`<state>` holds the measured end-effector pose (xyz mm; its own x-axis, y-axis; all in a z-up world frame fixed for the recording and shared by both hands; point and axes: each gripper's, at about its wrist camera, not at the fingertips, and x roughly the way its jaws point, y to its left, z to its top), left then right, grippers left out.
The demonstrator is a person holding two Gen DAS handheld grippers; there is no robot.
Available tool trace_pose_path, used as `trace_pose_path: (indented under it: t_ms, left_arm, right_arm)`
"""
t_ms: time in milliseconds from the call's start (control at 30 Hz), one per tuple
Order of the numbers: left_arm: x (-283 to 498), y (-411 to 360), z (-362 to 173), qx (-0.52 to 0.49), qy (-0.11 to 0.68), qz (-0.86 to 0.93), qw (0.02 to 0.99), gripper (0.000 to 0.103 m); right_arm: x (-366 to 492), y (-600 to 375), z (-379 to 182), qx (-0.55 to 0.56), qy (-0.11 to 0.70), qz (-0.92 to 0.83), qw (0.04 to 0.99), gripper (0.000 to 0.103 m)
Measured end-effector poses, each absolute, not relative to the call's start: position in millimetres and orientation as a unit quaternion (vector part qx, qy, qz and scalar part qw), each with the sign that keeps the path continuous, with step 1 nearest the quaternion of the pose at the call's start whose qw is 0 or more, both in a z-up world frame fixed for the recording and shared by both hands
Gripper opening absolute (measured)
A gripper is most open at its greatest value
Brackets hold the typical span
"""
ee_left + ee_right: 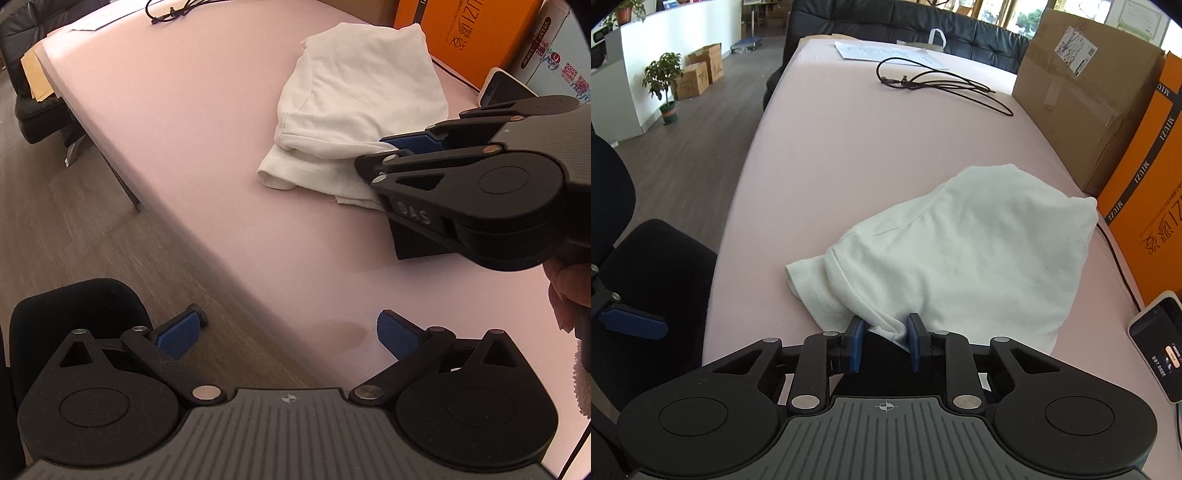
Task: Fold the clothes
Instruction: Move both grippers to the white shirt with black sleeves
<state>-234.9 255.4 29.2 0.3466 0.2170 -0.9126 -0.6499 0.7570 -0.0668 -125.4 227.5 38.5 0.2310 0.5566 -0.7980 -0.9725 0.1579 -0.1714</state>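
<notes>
A white T-shirt lies folded in a loose bundle on the pink table; it also shows in the right wrist view. My right gripper has its blue pads around the shirt's near edge, with a small gap between them and cloth in it; it also shows in the left wrist view at the shirt's near corner. My left gripper is wide open and empty over the table's near edge, well short of the shirt.
An orange box and a cardboard box stand along the table's right side. A phone leans there. A black cable and papers lie at the far end. A black chair stands left of the table.
</notes>
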Motion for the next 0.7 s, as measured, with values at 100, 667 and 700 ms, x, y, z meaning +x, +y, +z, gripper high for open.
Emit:
trace_pose_path:
  t_ms: [100, 667, 700]
  left_arm:
    - [-231.5, 256.6, 31.0, -0.210, 0.499, 0.275, 0.794, 0.103]
    - [-154.0, 203.8, 50.2, -0.136, 0.496, 0.181, 0.838, 0.103]
    - [-149.0, 196.8, 51.4, -0.132, 0.497, 0.168, 0.841, 0.103]
  right_arm:
    - [-119.1, 213.4, 50.9, -0.325, 0.291, 0.541, 0.720, 0.012]
    - [-23.6, 28.4, 127.6, -0.052, 0.356, 0.393, 0.846, 0.011]
    - [-21.9, 11.4, 127.0, -0.036, 0.363, 0.376, 0.851, 0.011]
